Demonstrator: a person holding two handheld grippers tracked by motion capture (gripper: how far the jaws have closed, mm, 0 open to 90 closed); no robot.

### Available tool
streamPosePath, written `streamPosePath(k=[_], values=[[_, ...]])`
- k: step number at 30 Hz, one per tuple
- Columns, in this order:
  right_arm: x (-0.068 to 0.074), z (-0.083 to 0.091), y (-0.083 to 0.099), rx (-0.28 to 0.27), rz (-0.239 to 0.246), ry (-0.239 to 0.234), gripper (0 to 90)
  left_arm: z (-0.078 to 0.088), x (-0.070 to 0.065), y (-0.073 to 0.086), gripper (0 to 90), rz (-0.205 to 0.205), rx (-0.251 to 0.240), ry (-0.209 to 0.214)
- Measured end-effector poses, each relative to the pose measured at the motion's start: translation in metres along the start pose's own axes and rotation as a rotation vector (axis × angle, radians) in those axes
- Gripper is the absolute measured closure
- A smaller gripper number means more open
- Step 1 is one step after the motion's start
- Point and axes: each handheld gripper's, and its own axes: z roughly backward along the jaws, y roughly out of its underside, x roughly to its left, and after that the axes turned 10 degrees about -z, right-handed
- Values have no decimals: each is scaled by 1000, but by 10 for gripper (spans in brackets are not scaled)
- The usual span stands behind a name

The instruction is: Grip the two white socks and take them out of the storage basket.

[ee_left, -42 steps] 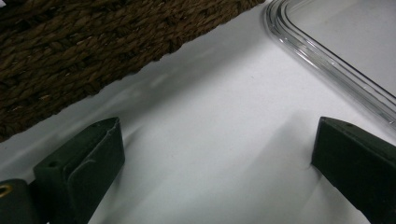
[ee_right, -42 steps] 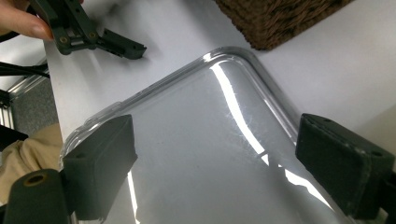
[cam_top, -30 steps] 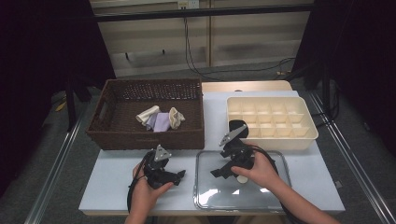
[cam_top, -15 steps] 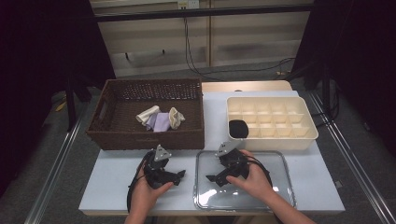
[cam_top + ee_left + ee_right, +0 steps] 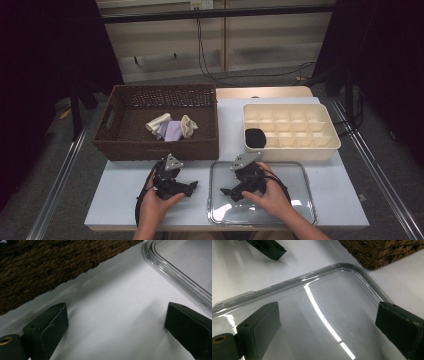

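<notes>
A black rolled item [image 5: 254, 137] lies in the front-left compartment of the cream divided tray [image 5: 320, 147]. My right gripper [image 5: 229, 191] [image 5: 327, 315] hovers low over the left part of a clear plastic lid [image 5: 295, 205] [image 5: 332, 305], jaws open and empty. My left gripper [image 5: 192, 187] [image 5: 115, 315] rests over bare white table just left of the lid, also open and empty. The lid's rim [image 5: 175, 277] runs to its right, and the wicker basket wall [image 5: 50, 265] lies ahead of it. One left gripper fingertip [image 5: 268, 248] appears in the right gripper view.
The brown wicker basket [image 5: 160, 148] at back left holds a cream roll [image 5: 158, 122], a lilac cloth [image 5: 172, 131] and a beige bundle [image 5: 189, 126]. The other tray compartments [image 5: 295, 127] look empty. The white table [image 5: 120, 200] ends near the front.
The right gripper was at the tray's front-left compartment, left the black item there and drew back toward the person over the clear lid. The left gripper barely moved.
</notes>
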Motion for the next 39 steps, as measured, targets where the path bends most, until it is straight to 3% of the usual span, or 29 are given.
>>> streamPosePath(k=[14, 16, 17, 20, 39], values=[[0, 0, 0, -1, 0, 0, 51, 23, 14, -16, 57, 61, 17, 55], [0, 0, 0, -1, 1, 1, 51, 27, 17, -20, 59, 52, 23, 65], [0, 0, 0, -2, 3, 1, 51, 28, 16, -22, 60, 69, 12, 63], [0, 0, 0, 0, 0, 0, 51, 34, 20, -28, 62, 54, 16, 71], [0, 0, 0, 0, 0, -1, 51, 65, 32, -65, 70, 82, 9, 115]])
